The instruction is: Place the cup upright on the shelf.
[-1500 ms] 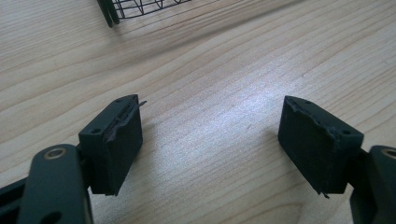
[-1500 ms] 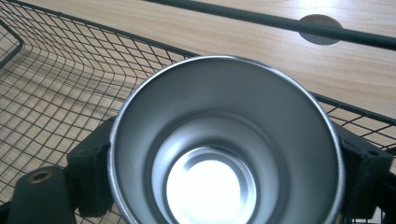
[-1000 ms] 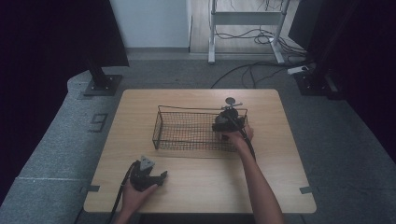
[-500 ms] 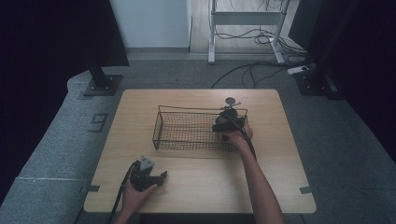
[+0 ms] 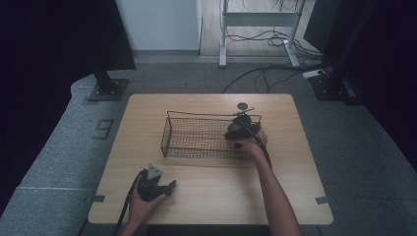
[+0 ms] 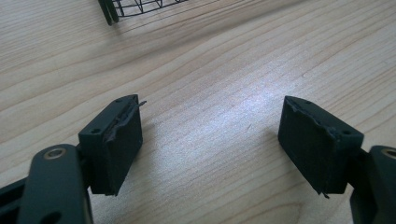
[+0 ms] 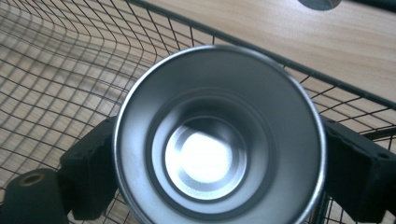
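Observation:
A black wire basket (image 5: 196,137) stands on the middle of the wooden table (image 5: 147,113). My right gripper (image 5: 238,132) hovers over the basket's right end, shut on a shiny metal cup (image 7: 219,140); the cup's open mouth faces the camera and the jaws press its sides, with basket mesh (image 7: 56,70) below it. My left gripper (image 5: 164,188) rests low at the table's front left, open; in the left gripper view its fingers (image 6: 116,140) stand wide apart over bare wood, with a corner of the basket (image 6: 135,7) at the top.
A small round grey disc (image 5: 242,105) lies on the table just beyond the basket's right end, and its edge (image 7: 320,3) shows above the cup. Floor cables and a metal stand (image 5: 260,29) lie beyond the table's far edge.
The left gripper has edged slightly right at the front of the table. The right gripper with the cup stays over the basket's right end.

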`<state>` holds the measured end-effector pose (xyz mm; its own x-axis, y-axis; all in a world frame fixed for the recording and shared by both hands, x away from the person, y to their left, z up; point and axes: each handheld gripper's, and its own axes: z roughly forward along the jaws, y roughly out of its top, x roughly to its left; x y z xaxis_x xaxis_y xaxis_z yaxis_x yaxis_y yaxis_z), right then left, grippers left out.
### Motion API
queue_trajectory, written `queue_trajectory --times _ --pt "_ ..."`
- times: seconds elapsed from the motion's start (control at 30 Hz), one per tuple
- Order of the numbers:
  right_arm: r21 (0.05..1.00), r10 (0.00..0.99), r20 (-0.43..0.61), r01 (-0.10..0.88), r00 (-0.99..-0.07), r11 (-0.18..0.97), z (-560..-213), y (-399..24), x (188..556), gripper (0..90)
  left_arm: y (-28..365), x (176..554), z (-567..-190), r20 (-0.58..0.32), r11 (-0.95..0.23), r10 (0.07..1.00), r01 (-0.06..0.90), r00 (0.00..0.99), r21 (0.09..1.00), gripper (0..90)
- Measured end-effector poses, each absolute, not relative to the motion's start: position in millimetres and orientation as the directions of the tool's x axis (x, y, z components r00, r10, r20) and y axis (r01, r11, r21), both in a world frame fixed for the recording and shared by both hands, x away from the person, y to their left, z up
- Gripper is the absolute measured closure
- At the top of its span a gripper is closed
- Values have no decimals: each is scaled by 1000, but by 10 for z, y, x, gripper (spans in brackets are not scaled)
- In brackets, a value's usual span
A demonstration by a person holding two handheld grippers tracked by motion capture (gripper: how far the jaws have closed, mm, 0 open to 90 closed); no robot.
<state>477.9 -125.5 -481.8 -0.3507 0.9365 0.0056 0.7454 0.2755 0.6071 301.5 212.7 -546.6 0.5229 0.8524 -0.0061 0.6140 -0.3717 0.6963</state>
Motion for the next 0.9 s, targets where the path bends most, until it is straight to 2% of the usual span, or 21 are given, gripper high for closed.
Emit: queue_trajectory --times 0.27,0.53,0.9 --pt "663 941 28 711 -336 234 -4705 -1304 4714 52 2127 3014 -5466 -6 -371 852 614 523 696 218" --pt "726 947 47 662 -318 186 -4573 -1408 4577 55 2126 3014 -5466 -6 -372 852 614 523 696 218" --pt "791 938 66 591 -341 160 -4458 -1584 4211 92 2127 3014 -5464 -5 -373 852 615 523 695 218"
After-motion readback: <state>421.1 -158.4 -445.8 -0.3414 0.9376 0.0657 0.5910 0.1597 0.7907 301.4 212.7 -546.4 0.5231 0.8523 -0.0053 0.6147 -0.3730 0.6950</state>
